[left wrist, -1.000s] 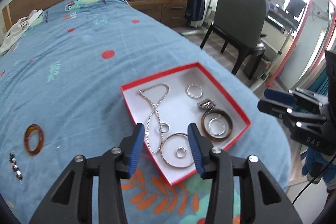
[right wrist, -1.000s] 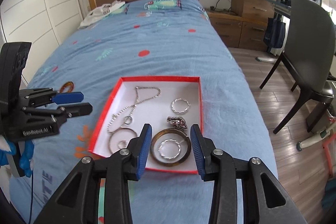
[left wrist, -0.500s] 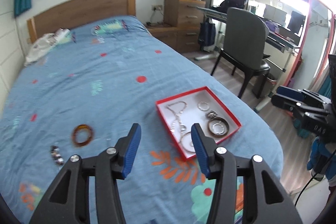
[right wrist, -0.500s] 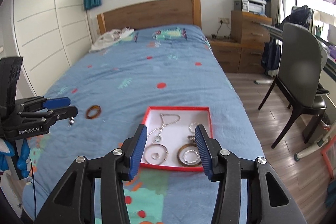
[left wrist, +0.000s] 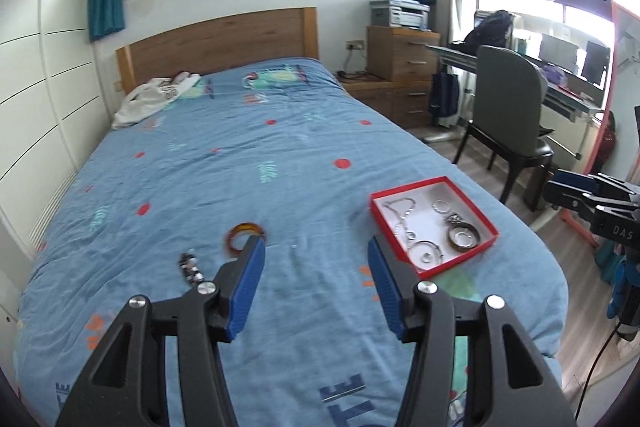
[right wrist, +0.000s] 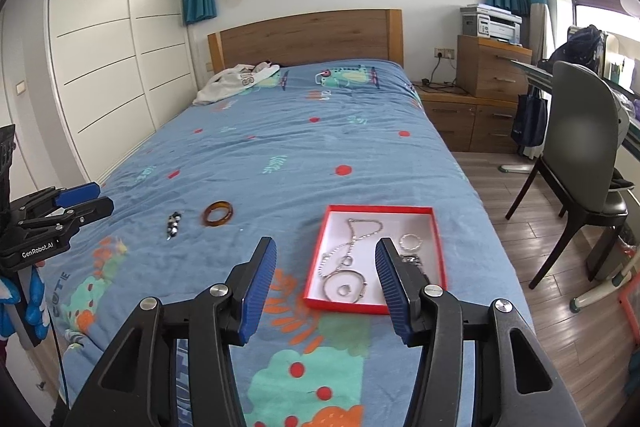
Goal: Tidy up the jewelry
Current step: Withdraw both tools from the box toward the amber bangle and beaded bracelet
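Observation:
A red-rimmed white box (left wrist: 490,224) (right wrist: 439,227) lies on the blue bedspread and holds a silver chain (right wrist: 352,239), silver rings and a brown bangle. An amber bangle (left wrist: 240,230) (right wrist: 218,213) and a dark beaded piece (left wrist: 189,266) (right wrist: 173,223) lie on the spread left of the box. My left gripper (left wrist: 316,263) is open and empty, high above the bed between bangle and box. My right gripper (right wrist: 326,259) is open and empty, above the box's near left edge.
A white garment (right wrist: 236,81) lies by the wooden headboard (right wrist: 308,35). A grey chair (right wrist: 580,155), wooden drawers (right wrist: 480,99) and a desk stand to the right of the bed. White wardrobe doors (right wrist: 100,75) line the left wall.
Both grippers have pulled up and back from the box, so the whole bed and room now show. Both stay open and empty.

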